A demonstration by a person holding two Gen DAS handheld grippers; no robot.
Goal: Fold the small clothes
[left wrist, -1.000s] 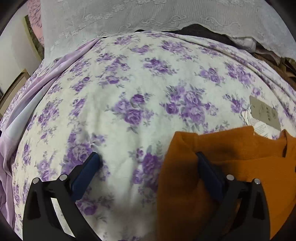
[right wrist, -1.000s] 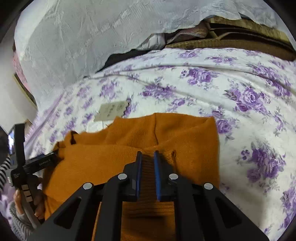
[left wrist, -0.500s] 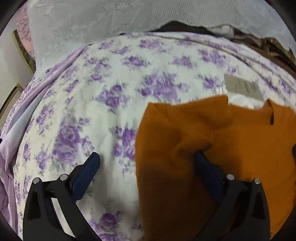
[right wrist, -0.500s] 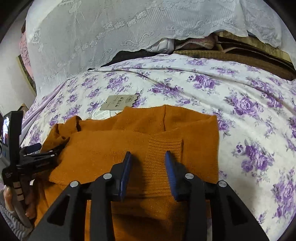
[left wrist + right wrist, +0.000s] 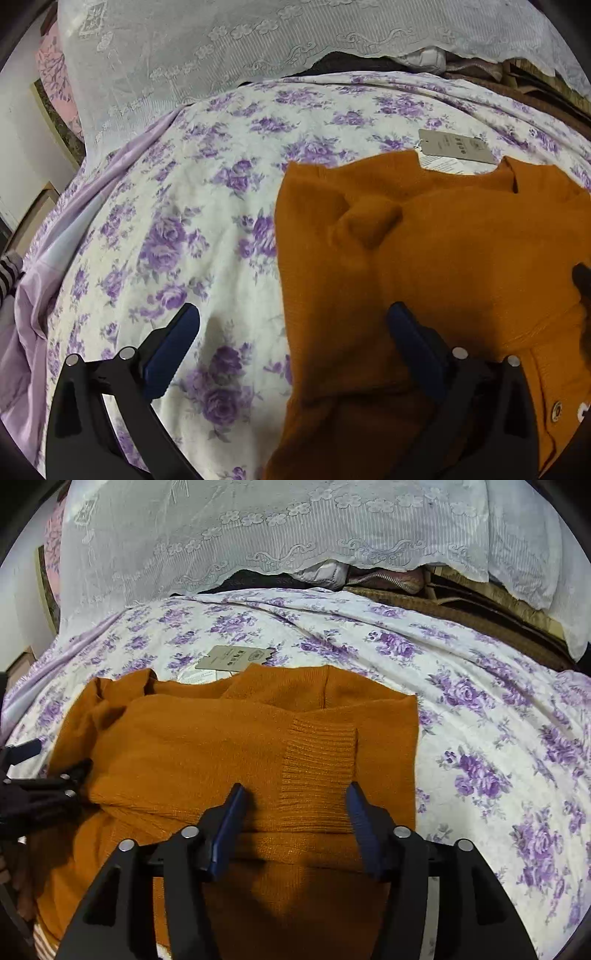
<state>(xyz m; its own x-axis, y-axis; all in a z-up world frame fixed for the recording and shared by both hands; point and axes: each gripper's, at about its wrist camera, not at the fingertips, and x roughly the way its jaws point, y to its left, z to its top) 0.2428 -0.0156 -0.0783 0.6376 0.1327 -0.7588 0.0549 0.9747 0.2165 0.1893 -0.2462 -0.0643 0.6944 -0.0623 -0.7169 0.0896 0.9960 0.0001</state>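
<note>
An orange knit sweater lies on the purple-flowered bedspread, with both sleeves folded across its body; it also shows in the right wrist view. A ribbed cuff lies on top of it. A beige hang tag sticks out at the collar. My left gripper is open, its right finger over the sweater's left edge, its left finger over the bedspread. My right gripper is open and empty, its fingers either side of the cuff.
A white lace cloth covers a pile of clothes and brown bedding at the far side. A lilac sheet hangs at the bed's left edge. The left gripper shows at the left of the right wrist view.
My right gripper has opened and let go of the cuff, which lies on the sweater. My left gripper stayed open and drew back, showing more of the sweater.
</note>
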